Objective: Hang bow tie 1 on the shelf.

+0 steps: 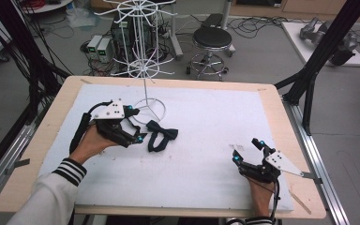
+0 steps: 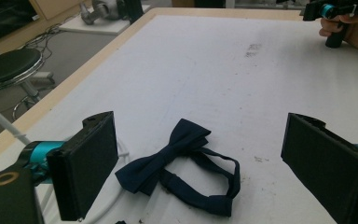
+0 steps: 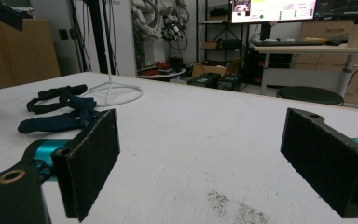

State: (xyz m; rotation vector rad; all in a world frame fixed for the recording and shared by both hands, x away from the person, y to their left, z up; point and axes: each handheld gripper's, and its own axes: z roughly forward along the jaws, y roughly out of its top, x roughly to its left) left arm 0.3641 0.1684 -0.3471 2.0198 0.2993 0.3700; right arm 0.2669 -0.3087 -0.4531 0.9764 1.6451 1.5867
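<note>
A dark navy bow tie (image 1: 161, 134) with its strap looped lies flat on the white table cover, just in front of the wire stand's ring base (image 1: 149, 110). My left gripper (image 1: 136, 123) hovers at the tie's left side, open; in the left gripper view the bow tie (image 2: 179, 165) lies on the cover between and beyond the two black pads (image 2: 86, 163). My right gripper (image 1: 248, 150) rests near the front right of the table, open, with nothing between its pads (image 3: 328, 158). From there the bow tie (image 3: 58, 116) shows far off at the left.
A white wire display stand (image 1: 143, 42) with hooked arms rises from the back middle of the table cover (image 1: 206, 117). A round black stool (image 1: 211, 40), cables and computer boxes stand on the floor behind. Black frame posts flank the table.
</note>
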